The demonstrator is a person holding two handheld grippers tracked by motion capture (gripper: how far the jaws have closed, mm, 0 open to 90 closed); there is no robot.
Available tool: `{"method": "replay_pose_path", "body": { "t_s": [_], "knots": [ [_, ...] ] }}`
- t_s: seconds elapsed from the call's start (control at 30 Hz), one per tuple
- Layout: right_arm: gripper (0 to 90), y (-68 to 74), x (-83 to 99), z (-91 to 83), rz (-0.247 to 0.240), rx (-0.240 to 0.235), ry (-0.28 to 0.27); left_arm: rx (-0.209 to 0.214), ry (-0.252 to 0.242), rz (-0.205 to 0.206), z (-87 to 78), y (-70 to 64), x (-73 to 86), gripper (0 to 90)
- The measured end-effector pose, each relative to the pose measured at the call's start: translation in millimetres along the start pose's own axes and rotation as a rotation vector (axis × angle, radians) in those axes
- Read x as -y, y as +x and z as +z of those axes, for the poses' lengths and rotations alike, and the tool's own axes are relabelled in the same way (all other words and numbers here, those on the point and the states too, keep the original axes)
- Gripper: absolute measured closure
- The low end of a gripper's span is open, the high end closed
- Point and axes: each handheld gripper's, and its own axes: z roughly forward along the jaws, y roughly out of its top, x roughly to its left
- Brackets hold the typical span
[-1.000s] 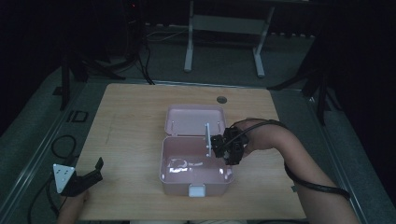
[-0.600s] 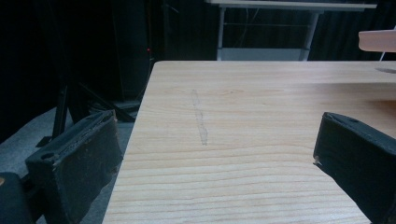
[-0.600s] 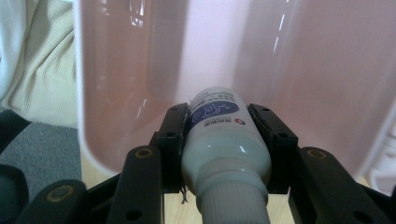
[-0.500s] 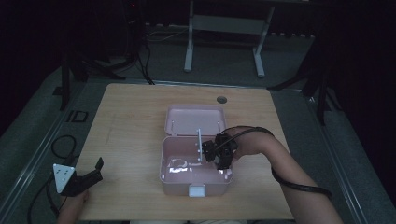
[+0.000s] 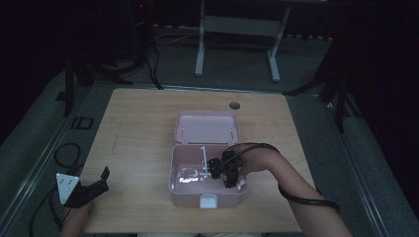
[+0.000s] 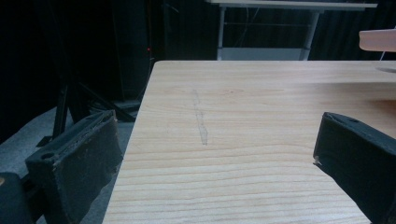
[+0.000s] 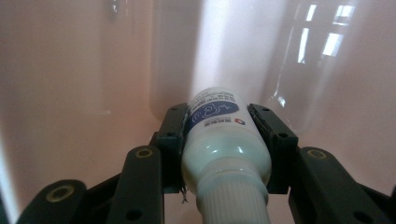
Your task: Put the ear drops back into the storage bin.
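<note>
Here, the right hand-held gripper point(image 7: 219, 154) pinched a small, light, smooth white plastic bottle point(image 7: 219, 140) mid-body, inside the pink plastic box point(image 5: 184, 190) at the counter's point(image 5: 138, 128) five o'clock; left hand-held gripper point(image 6: 210, 163) spread.

Pale pink box, white tube, black jaws on light wood.

The box point(image 5: 207, 190) and its open lid point(image 5: 207, 127) are soft pink, with a white latch at the front edge. The tube point(image 7: 219, 140) is glossy white with a ribbed white cap and a dark blue label bearing white print and a small red mark. Both the right hand-held gripper point(image 7: 224, 135) and left hand-held gripper point(image 6: 210, 154) are matte black; the left carries a grey plate. The tabletop point(image 5: 138, 128) is light, streaky-grained wood. The floor point(image 5: 44, 123) is grey-green, the background black.
</note>
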Motion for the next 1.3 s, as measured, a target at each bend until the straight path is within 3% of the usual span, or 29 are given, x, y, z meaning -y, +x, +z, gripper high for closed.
{"method": "replay_pose_path", "body": {
  "t_s": [0.2,0.6,1.1,1.3],
  "knots": [
    [59.6,-0.2,-8.5,16.3,-0.009,-0.027,0.030,0.001,0.000,-0.001,0.0,0.0,0.0,0.9],
    [59.6,-5.1,-11.6,39.4,0.023,-0.058,0.112,0.000,-0.001,0.003,-0.1,-0.3,0.1,1.0],
    [58.9,-8.8,-9.0,49.2,0.060,-0.045,0.121,-0.001,-0.001,0.002,0.0,-0.3,0.1,1.0],
    [54.6,-9.4,-7.7,43.6,0.065,-0.038,0.103,-0.003,-0.002,0.004,-0.1,-0.4,0.1,0.9]
  ]
}}
